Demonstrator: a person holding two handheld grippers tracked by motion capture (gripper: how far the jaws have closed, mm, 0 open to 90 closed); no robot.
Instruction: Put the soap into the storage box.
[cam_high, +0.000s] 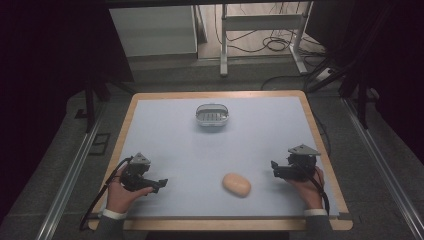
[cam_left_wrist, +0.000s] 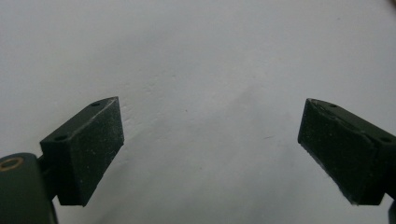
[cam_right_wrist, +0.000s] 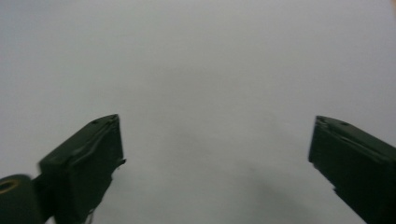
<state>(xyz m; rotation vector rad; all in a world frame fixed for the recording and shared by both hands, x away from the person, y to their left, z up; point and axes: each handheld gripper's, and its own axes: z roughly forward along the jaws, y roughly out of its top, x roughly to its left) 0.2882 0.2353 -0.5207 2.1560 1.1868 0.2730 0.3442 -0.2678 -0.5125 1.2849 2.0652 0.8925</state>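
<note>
A tan oval bar, like soap, (cam_high: 236, 184) lies on the pale blue mat near the front, between the two hands. A clear oval dish with a ribbed insert (cam_high: 212, 114) stands at the back centre. My left gripper (cam_high: 161, 183) rests at the front left, held by a hand, pointing right toward the bar. In the left gripper view its jaws (cam_left_wrist: 210, 149) stand wide apart over bare mat. My right gripper (cam_high: 274, 168) sits at the front right, pointing left. Its jaws (cam_right_wrist: 215, 163) are also spread wide with nothing between them.
The mat (cam_high: 170, 140) covers a wooden-edged table (cam_high: 320, 145). Beyond the far edge are a white frame's legs (cam_high: 260, 35), loose cables on the floor and a pale cabinet (cam_high: 152, 30). Metal rails run along both sides of the table.
</note>
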